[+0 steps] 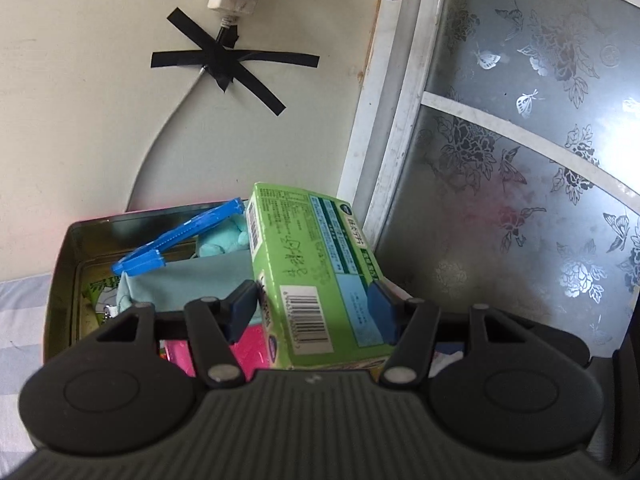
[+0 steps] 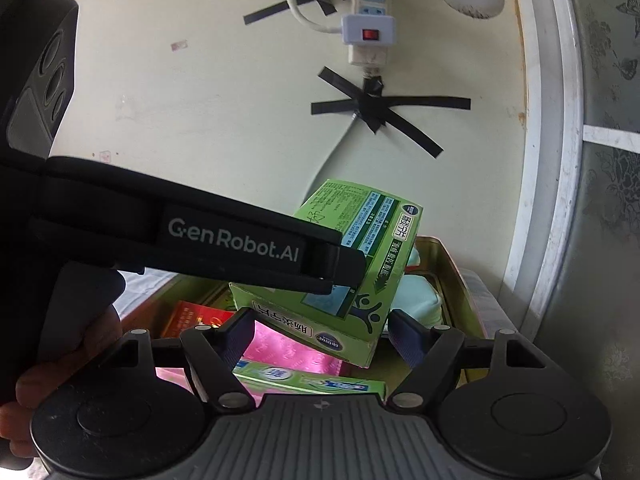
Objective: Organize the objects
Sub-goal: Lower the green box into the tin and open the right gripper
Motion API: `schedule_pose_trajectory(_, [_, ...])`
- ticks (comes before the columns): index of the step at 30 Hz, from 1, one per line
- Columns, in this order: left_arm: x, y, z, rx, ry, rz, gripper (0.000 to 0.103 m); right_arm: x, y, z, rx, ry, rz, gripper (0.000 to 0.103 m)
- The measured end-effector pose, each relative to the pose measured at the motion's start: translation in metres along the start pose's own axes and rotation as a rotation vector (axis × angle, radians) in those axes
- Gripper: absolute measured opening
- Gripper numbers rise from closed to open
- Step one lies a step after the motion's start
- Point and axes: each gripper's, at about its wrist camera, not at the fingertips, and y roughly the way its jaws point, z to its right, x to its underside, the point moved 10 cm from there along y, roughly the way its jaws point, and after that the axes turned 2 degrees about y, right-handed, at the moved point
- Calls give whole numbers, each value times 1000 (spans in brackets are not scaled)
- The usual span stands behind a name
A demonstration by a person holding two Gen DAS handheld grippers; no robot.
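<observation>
Against the cream wall, the left gripper (image 1: 314,312) is pinching the green cardboard box (image 1: 312,264) lengthwise above the open metal tin (image 1: 66,280), while the nearby right gripper (image 2: 326,336) is waiting spread.

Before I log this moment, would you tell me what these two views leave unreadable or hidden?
- Left wrist view: the metal tin has its near wall hidden by the left claw, which grips the green cardboard box.
- Right wrist view: the red packet is half covered by the left claw's black body.
- Right wrist view: the green toothpaste carton is cut off by the right claw.
</observation>
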Motion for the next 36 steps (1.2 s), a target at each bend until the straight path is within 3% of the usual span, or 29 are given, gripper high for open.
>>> schedule_pose_trajectory(10, [4, 19, -5, -8, -7, -23, 62, 4, 22, 12, 8, 4, -42, 68])
schedule_pose_trajectory(19, [9, 28, -10, -60, 38, -35, 63, 3, 35, 21, 31, -12, -54, 63])
schedule_pose_trajectory(36, [18, -8, -34, -166, 23, -7, 64, 0, 30, 16, 45, -35, -46, 64])
